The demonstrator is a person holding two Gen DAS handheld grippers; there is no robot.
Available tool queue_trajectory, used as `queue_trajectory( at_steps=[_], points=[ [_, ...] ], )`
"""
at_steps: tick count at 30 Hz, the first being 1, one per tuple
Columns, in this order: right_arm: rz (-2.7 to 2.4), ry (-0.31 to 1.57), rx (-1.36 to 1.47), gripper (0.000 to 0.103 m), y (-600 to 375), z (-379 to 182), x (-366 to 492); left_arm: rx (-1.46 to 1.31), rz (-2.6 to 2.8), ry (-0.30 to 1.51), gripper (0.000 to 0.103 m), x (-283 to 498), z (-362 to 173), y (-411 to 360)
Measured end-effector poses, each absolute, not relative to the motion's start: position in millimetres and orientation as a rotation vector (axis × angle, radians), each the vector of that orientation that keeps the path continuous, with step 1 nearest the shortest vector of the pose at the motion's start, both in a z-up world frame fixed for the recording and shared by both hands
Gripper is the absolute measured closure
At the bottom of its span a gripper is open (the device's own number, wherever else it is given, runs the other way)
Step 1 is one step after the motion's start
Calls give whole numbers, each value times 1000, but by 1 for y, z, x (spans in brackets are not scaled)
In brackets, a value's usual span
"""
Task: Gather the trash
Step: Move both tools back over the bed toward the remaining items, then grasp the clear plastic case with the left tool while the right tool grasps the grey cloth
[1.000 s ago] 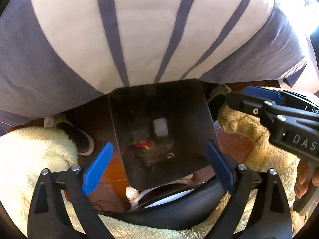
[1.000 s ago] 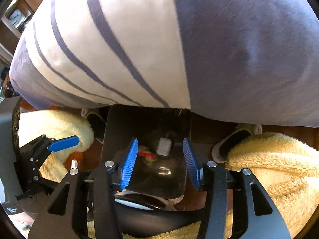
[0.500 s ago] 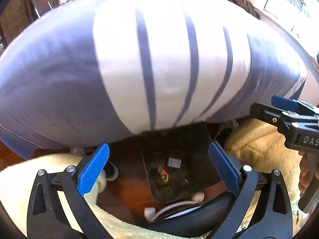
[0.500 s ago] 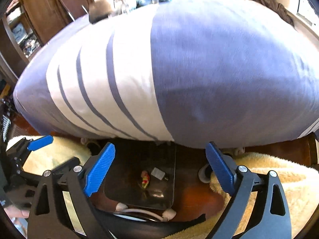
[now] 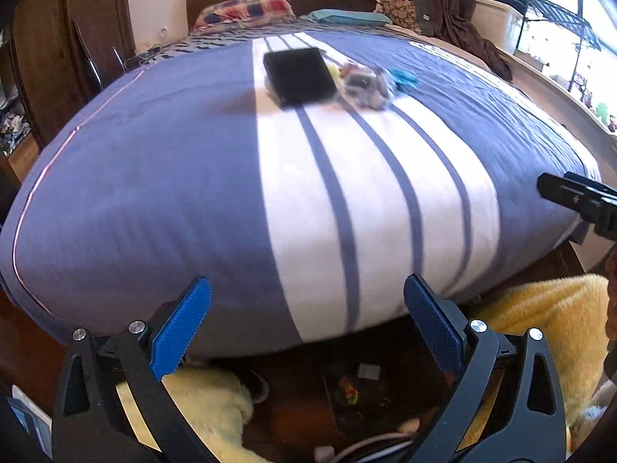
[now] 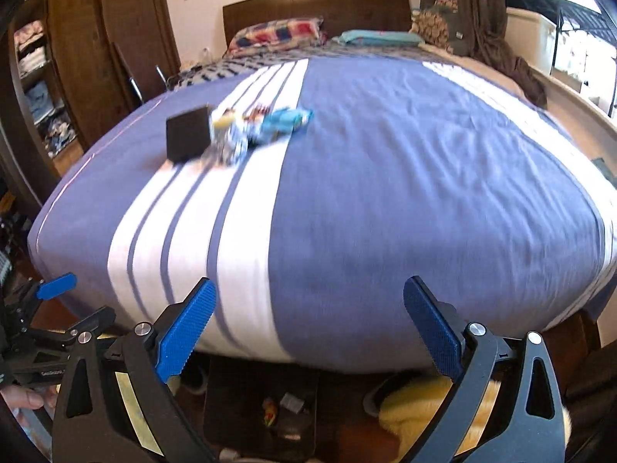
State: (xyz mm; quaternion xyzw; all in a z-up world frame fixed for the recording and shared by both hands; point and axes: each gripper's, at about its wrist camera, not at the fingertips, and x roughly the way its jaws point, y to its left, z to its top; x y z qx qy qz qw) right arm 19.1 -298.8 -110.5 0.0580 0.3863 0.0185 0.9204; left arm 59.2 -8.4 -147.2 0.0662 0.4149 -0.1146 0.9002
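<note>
striped bed (image 5: 216, 177), blurred heap of crinkled wrappers (image 5: 366, 85) beside black box (image 5: 299, 76)

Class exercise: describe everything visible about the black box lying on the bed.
The black box is flat, rectangular and matte, its material unclear. It lies closed on the bedspread, on the white striped band toward the pillows. Blurred wrappers lie against one side. Both grippers are open and far from it.

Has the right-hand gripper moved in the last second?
Yes. The right gripper has pulled up and back from the dark bin on the floor, and now looks out over the bed.
</note>
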Motion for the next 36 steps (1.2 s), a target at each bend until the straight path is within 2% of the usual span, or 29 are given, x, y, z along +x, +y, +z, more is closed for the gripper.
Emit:
queue_trajectory(
  at_steps=[15,17,21,26,30,36],
  points=[
    [152,790,109,8,-259,-115,130,136,-178,854,8,151,-139,-5],
    [176,784,108,14,-251,-115,145,141,-176,848,8,161,-136,-7],
    [206,789,99,35,-241,-116,166,142,-181,836,8,177,-132,-10],
    [222,801,75,53,-233,-123,181,126,-182,833,8,195,-130,-11],
    [255,802,77,75,-231,-125,184,128,-191,829,8,203,-128,-18],
    [239,773,63,77,-239,-117,173,133,-227,816,8,208,-125,-34]
  ],
)
